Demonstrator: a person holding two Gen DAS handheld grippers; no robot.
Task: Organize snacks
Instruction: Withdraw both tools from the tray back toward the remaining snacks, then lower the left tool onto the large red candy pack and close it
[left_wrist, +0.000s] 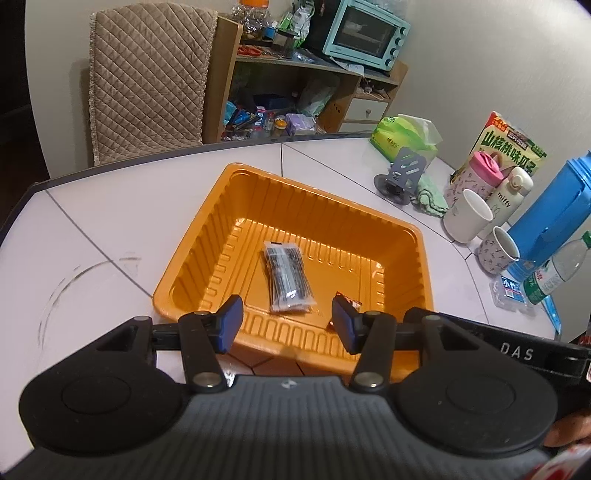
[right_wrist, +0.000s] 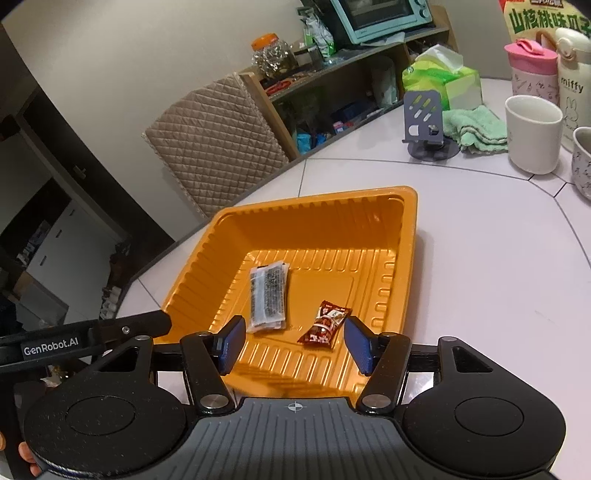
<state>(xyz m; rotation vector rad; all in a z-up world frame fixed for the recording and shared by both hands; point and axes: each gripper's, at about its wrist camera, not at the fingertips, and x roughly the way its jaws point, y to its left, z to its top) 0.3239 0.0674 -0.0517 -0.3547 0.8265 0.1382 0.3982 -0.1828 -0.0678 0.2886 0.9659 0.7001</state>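
Two snacks in the tray, both grippers empty
Left gripper (left_wrist: 287, 320) and right gripper (right_wrist: 294, 339) hover part-open over the near rim of the tray (right_wrist: 414, 236); clear packet (right_wrist: 267, 297) and red candy (right_wrist: 325, 322) lie just ahead

Both tongs are tilted downward with jaws parted and nothing between the blue pads. The left tongs (left_wrist: 287, 321) and the right tongs (right_wrist: 294, 342) sit side by side, each one's black arm crossing the other's view.
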